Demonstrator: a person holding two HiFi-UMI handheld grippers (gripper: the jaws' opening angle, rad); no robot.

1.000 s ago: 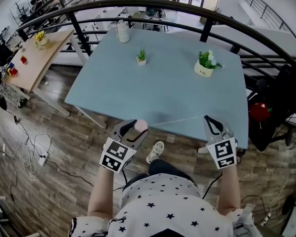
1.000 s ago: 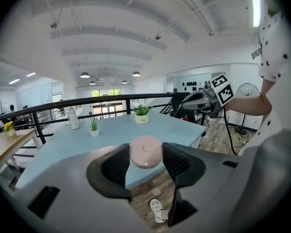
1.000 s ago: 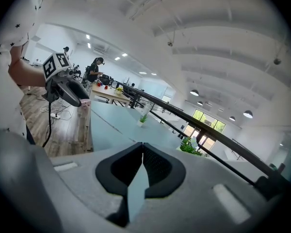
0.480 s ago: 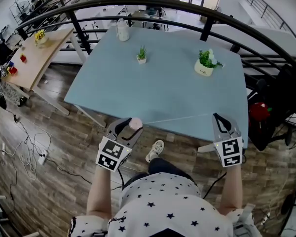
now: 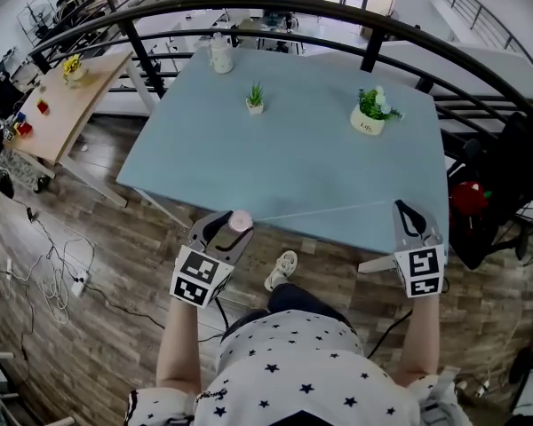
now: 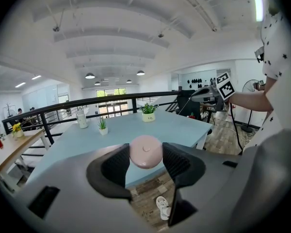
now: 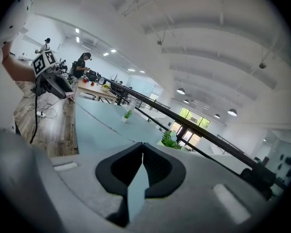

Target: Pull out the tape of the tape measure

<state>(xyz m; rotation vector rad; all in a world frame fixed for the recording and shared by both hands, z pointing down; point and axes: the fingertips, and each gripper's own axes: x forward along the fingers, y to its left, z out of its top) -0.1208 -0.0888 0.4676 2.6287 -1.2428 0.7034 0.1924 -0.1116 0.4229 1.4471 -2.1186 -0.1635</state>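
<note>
The pink round tape measure [image 5: 241, 221] sits between the jaws of my left gripper [image 5: 226, 224], just off the near edge of the blue table [image 5: 293, 149]. In the left gripper view the case [image 6: 146, 151] is pressed by both pads. A thin tape [image 5: 320, 212] runs from it to the right, along the table's near edge, to my right gripper [image 5: 407, 209]. That gripper's jaws [image 7: 143, 147] are closed together on the tape's end, and the tape [image 7: 107, 123] stretches away toward the left gripper [image 7: 53, 84].
On the table's far side stand a small potted plant [image 5: 256, 100], a white pot with greenery [image 5: 369, 114] and a pale jar [image 5: 220, 56]. A dark railing [image 5: 373, 25] curves behind. A wooden table [image 5: 62, 105] and floor cables [image 5: 53, 273] lie left.
My right gripper has moved to the right and the left one slightly left, so the stretch of tape between them has grown longer.
</note>
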